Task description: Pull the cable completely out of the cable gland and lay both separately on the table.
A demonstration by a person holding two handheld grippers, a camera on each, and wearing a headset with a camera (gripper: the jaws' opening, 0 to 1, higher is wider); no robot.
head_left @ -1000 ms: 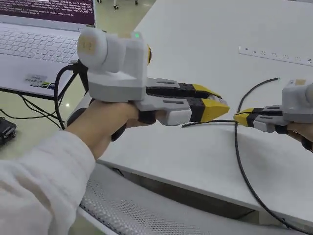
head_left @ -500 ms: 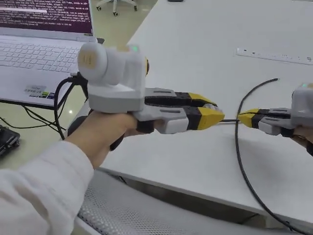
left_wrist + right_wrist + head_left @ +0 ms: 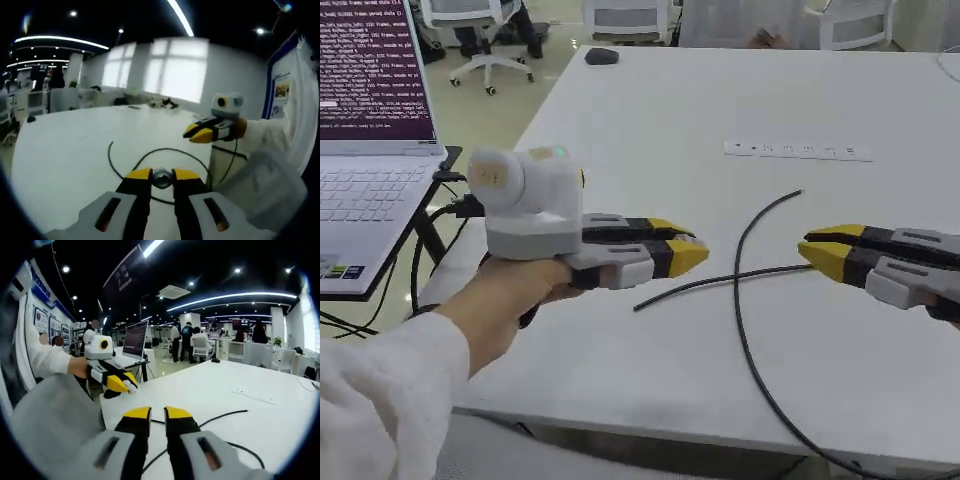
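Just pulled clear, the cable (image 3: 737, 276) — pinched by the right gripper (image 3: 804, 246) — leaves the cable gland (image 3: 161, 177) clamped in the left gripper (image 3: 700, 246); only laying-down remains.

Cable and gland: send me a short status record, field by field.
cable gland: clamped in left tool, not yet laid down
cable: free of the gland, loose end lying between the tools
right tool: appears shut on cable
table: white, cable looped across it
remaining: set cable gland and cable down apart
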